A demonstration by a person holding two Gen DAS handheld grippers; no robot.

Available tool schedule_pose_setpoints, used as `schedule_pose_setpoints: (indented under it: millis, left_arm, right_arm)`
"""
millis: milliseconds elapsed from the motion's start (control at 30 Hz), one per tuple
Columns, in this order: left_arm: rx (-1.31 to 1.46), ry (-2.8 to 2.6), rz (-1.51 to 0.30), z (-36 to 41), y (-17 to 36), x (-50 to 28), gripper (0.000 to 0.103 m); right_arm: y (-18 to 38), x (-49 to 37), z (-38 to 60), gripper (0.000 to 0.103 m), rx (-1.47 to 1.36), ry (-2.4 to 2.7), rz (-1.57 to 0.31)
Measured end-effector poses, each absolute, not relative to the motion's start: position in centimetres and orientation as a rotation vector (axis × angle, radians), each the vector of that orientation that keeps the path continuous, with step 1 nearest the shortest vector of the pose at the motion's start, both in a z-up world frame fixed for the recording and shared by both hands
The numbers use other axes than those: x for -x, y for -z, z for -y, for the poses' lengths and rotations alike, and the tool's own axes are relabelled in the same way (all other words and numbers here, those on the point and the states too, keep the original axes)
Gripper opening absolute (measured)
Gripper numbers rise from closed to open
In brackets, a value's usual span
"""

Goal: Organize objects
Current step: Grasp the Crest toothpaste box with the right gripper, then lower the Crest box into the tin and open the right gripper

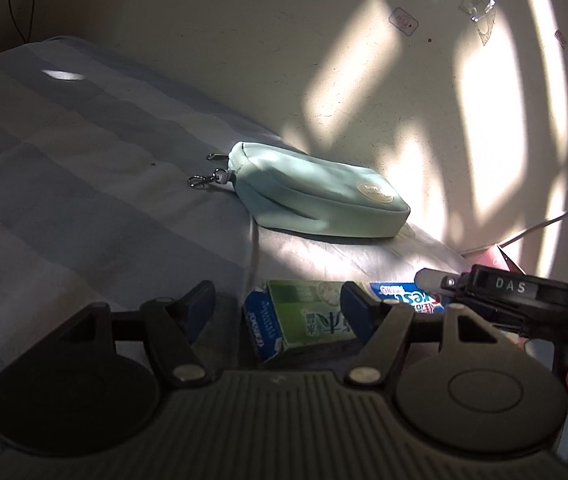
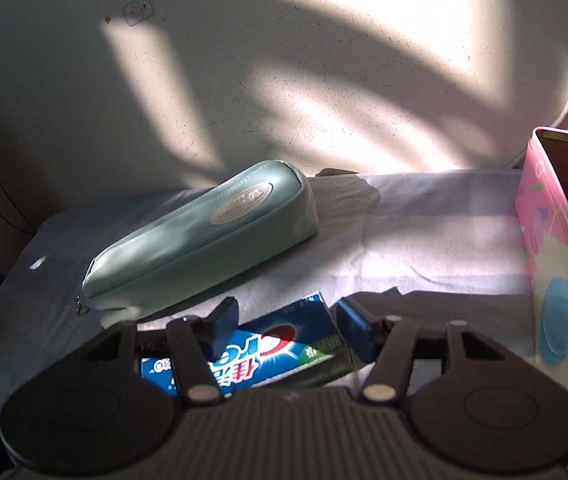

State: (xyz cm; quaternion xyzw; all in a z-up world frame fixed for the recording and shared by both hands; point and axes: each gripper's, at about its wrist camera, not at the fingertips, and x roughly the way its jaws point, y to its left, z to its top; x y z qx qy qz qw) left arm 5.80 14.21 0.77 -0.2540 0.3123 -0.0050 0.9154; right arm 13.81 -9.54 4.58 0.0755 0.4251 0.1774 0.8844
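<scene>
1. Your left tongs [image 1: 280, 312] hang low over the bed [image 1: 84, 184], jaws partly apart, with the end of the toothpaste box [image 1: 303, 320] between them. The right blue pad sits against the box; the left pad stands clear of it, so nothing is clamped.
2. Your right tongs [image 2: 287, 324] straddle the same toothpaste box [image 2: 268, 344] at its blue printed end. The jaws are partly apart; whether the pads actually press on the carton you cannot tell from this view.
3. In the left wrist view, your right tongs [image 1: 435, 280] come in from the right edge, just beside the box.
4. The box lies flat on the grey-blue sheet, at the near edge of both views.
5. The mint-green pouch [image 1: 315, 196] lies farther along the bed near the wall [image 1: 284, 40], apart from the box, its metal clip [image 1: 204, 180] pointing away from the wall.
6. A pink box [image 2: 551, 264] stands upright at the right edge of the right wrist view.
</scene>
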Motion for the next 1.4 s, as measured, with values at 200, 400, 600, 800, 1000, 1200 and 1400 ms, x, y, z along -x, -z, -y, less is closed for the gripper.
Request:
schedule_pose_setpoints:
  millis: [200, 400, 600, 800, 1000, 1200, 1400]
  left_arm:
    - [0.51, -0.014, -0.642, -14.9, -0.9, -5.5, 0.073]
    - [0.476, 0.003, -0.65, -15.0, -1.4, -5.0, 0.076]
    - [0.406, -0.017, -0.653, -15.3, -1.3, -3.6, 0.09]
    - [0.356, 0.047, -0.663, -13.5, -0.9, -3.9, 0.08]
    - [0.355, 0.175, -0.577, -10.4, -5.6, -3.0, 0.078]
    - [0.234, 0.39, -0.489, -0.1, -10.6, -5.1, 0.079]
    - [0.149, 0.539, -0.513, 11.8, -10.6, -10.2, 0.079]
  right_arm:
    - [-4.7, -3.1, 10.6, 0.062, -0.102, -0.545, -0.802]
    - [-4.7, 0.5, 9.9, 0.075, 0.089, -0.564, -0.692]
    - [-3.1, -2.9, 9.1, 0.086, 0.155, -0.559, -0.699]
    - [-2.1, -4.1, 7.2, 0.078, 0.185, -0.572, -0.693]
    - [-6.6, -0.6, 10.7, 0.078, 0.231, -0.479, -0.544]
    - [-11.9, -0.3, 19.4, 0.078, 0.318, -0.294, -0.459]
    - [-12.1, -3.2, 29.7, 0.078, 0.345, -0.105, -0.537]
